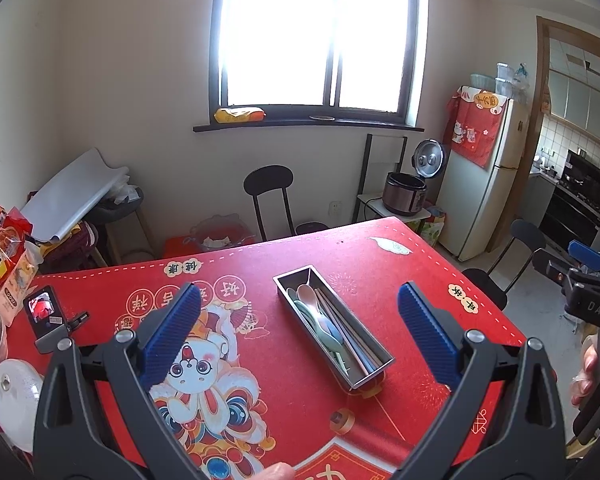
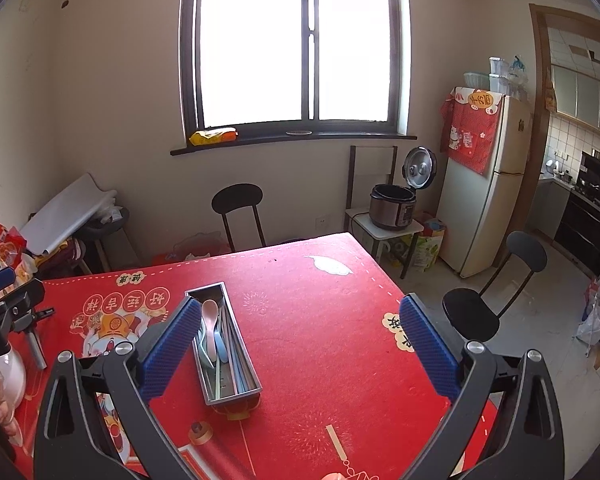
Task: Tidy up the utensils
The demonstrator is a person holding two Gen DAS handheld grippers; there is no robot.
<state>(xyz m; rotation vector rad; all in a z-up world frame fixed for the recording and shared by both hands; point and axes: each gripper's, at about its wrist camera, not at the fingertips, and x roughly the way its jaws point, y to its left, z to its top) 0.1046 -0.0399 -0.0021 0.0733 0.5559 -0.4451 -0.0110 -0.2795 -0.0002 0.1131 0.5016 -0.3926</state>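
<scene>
A long steel utensil tray (image 1: 370,376) (image 2: 252,390) lies on the red printed tablecloth (image 1: 300,380) (image 2: 320,340). Inside it lie a pink spoon (image 1: 306,292) (image 2: 209,310), a blue spoon (image 1: 330,330) (image 2: 220,342), green spoons (image 1: 308,314) and chopsticks (image 1: 350,334) (image 2: 236,356). My left gripper (image 1: 300,322) hovers above the table, open, its blue pads (image 1: 172,332) spread to either side of the tray, holding nothing. My right gripper (image 2: 298,338) is also open and empty, the tray lying just inside its left pad (image 2: 172,352).
A small device on a stand (image 1: 46,316), a white lid (image 1: 14,404) and red snack bags (image 1: 0,244) sit at the table's left. Black chairs (image 2: 238,210) (image 2: 496,300) stand around it. A rice cooker (image 2: 394,202) and fridge (image 2: 488,184) are behind, right.
</scene>
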